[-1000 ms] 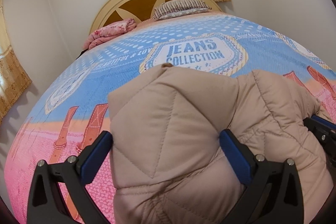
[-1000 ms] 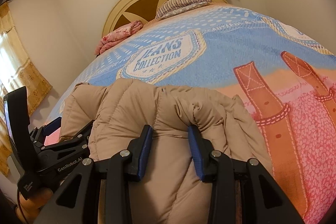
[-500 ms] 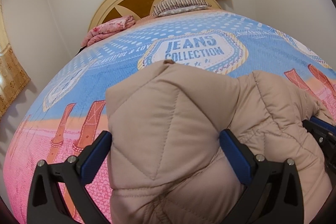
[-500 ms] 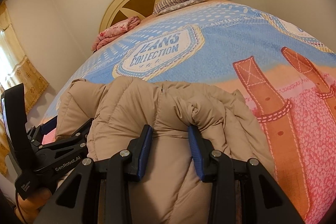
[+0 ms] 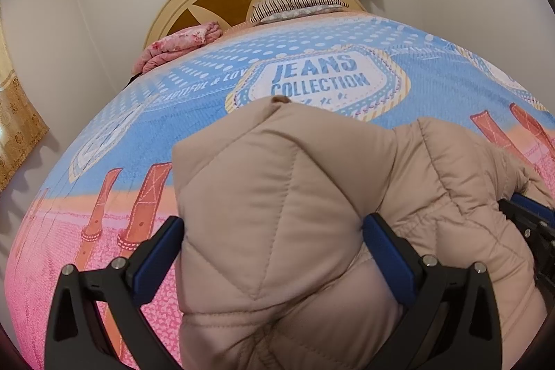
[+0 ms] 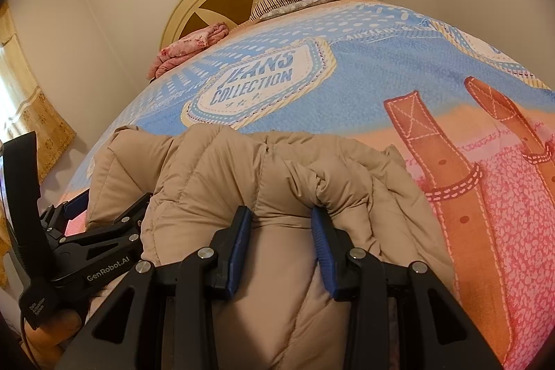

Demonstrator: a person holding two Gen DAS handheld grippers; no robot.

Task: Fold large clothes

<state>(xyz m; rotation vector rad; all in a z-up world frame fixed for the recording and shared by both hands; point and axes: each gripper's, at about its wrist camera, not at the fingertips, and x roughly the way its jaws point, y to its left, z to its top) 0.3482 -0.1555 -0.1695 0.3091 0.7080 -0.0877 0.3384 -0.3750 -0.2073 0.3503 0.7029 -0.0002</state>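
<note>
Blue pads of my right gripper (image 6: 280, 243) pinch a fold of the puffy tan coat (image 6: 277, 182). My left gripper (image 5: 272, 247) hugs a fat bunch of the coat's left side. Nothing has moved in the last second. The coat sits bunched on the near end of the bed cover (image 5: 215, 85), so I think this fold is paused.

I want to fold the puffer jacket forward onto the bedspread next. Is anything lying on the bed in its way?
Nothing visible. The bedspread beyond the beige jacket lies bare up to the folded pink blanket and striped pillow far off at the headboard. Both the left gripper and the right gripper already clamp the jacket.
</note>
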